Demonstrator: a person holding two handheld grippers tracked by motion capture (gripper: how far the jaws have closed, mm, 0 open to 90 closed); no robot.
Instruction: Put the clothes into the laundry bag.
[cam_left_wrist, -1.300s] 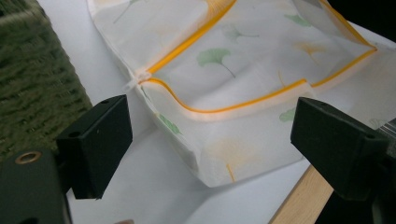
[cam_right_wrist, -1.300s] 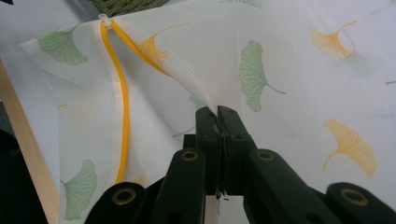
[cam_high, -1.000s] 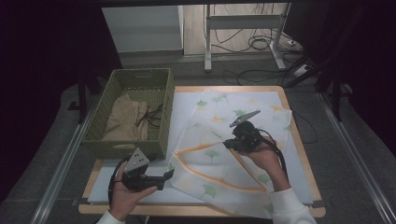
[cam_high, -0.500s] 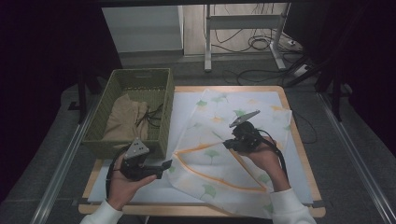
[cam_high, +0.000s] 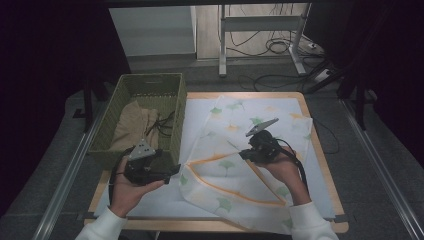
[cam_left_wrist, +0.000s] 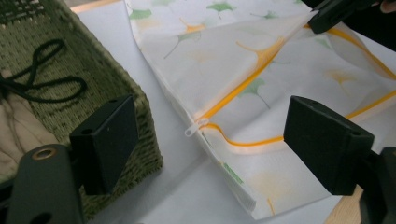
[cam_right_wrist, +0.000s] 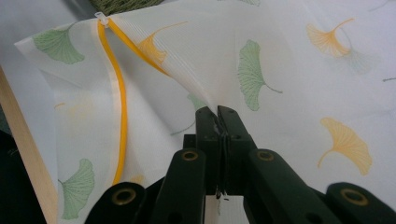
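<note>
A white mesh bag (cam_high: 235, 170) printed with ginkgo leaves and edged by an orange zipper (cam_right_wrist: 119, 93) lies spread on the table. My right gripper (cam_right_wrist: 218, 114) is shut on a raised fold of the bag near its middle, and from above it (cam_high: 251, 151) sits over the cloth. My left gripper (cam_left_wrist: 217, 140) stands open just off the bag's left corner, between the basket and the cloth (cam_high: 172, 170). The white zipper pull (cam_left_wrist: 194, 128) lies on the table between and beyond its jaws, untouched.
A green woven basket (cam_high: 150, 82) stands at the table's left and holds beige cloth (cam_high: 132, 125) and a black cord (cam_high: 162, 125). The basket's corner (cam_left_wrist: 144, 121) is right beside my left jaw. The wooden table edge (cam_high: 320, 155) runs along the right.
My left gripper has risen and moved away from the near table edge toward the basket corner and the zipper pull. The right gripper has kept still, holding the fold.
</note>
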